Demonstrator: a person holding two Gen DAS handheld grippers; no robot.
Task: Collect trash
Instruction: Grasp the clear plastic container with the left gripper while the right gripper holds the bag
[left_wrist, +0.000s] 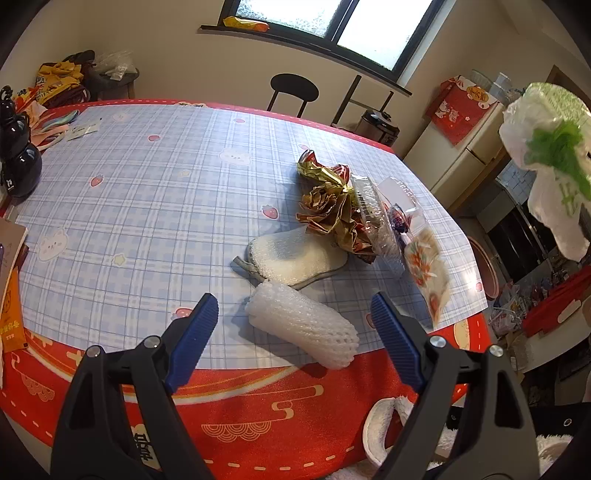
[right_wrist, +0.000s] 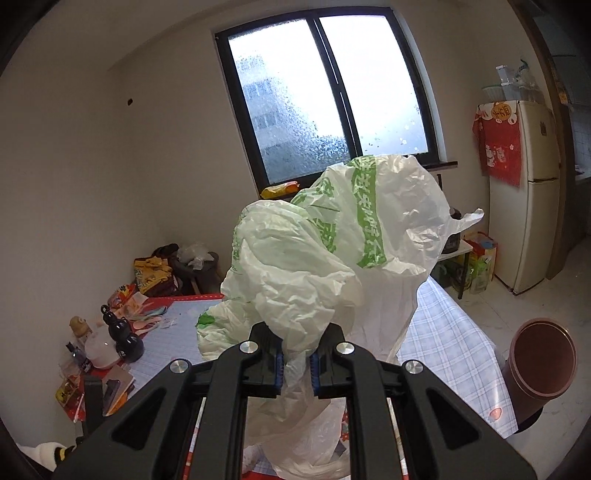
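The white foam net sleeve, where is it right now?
In the left wrist view, the foam net sleeve lies on the table near its front edge, between the open left hand-held gripper fingers, just before the white foam pad.

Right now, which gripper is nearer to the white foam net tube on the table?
Left. The left gripper hovers open just before the foam net tube. The right gripper is raised off to the side, shut on the plastic bag.

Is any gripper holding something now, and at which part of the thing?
The right gripper pinches a bunched fold of the white and green plastic bag. The left gripper is open and holds nothing.
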